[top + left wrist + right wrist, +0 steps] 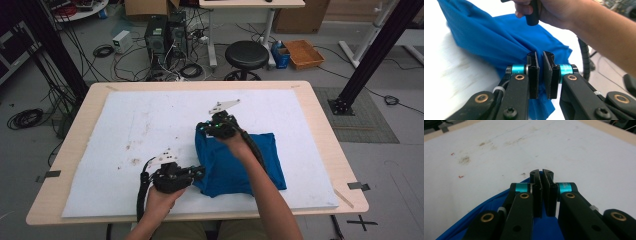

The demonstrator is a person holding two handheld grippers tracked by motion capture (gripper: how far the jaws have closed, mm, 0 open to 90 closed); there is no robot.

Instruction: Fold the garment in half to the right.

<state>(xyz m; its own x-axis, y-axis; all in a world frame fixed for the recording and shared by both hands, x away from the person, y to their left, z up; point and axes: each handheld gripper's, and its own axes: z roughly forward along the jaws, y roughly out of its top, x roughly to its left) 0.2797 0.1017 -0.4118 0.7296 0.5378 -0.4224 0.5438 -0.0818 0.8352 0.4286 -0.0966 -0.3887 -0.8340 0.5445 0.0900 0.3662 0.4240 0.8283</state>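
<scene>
Your left gripper (199,172) pinches the blue cloth's (260,165) near-left corner, your right gripper (206,128) its far-left corner, ready to fold.

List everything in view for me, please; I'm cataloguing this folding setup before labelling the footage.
blue fabric garment: one, blue, bunched on the white sheet, right of centre.
white padded sheet: one, white with brown stains, covering the table.
light wooden table: one, pale wood, centre.
black round stool: one, black, behind the table.
orange tray: one, orange, floor at the back right.
computer towers: two, black, floor at the back with cables.
left gripper: one, black, shut on the garment's near left corner.
right gripper: one, black, shut on the garment's far left edge.
</scene>
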